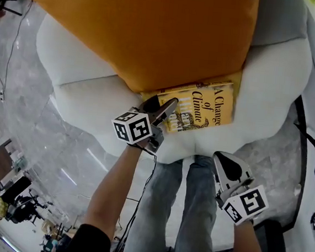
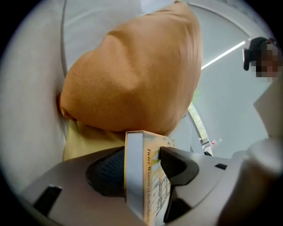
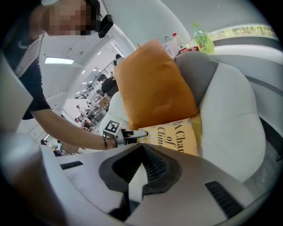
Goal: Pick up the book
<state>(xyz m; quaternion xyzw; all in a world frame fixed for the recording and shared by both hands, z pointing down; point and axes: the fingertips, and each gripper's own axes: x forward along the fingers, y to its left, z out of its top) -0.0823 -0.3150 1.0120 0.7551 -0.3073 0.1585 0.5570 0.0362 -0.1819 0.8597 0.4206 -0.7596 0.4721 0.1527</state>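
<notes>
Left gripper (image 2: 143, 152) is clamped on the book (image 1: 204, 105): in the left gripper view the book stands edge-on between the jaws, pale page block facing the camera, one dark pad against the printed cover, the other against the back. Right gripper (image 3: 141, 148) hangs well apart from it over the person's jeans (image 1: 194, 209), jaw tips together, nothing between them. Book is a yellow paperback, dark serif title "A Change of Climate" across the front, a darker picture patch low on the cover, a line of small italic print along the gripped edge. It lies flat on the seat of a white armchair (image 1: 273, 78), near the front rim, with its far edge tucked under a big orange cushion (image 1: 145, 27) that leans on the chair back. A strip of something yellow (image 3: 197, 126) shows beside and under the book; cannot tell what it is. A grey cushion (image 3: 199, 70) sits behind the orange one. Hidden or cut: the orange cushion covers the book's far edge; in the head view the left gripper covers the cover's near left corner; in the right gripper view that gripper's own body cuts the title to a few letters; in the left gripper view the book's near end runs out of the frame bottom. The picture patch and smaller cover print are too small to read. Bottles (image 3: 201, 39) stand beyond the chair, labels unreadable.
</notes>
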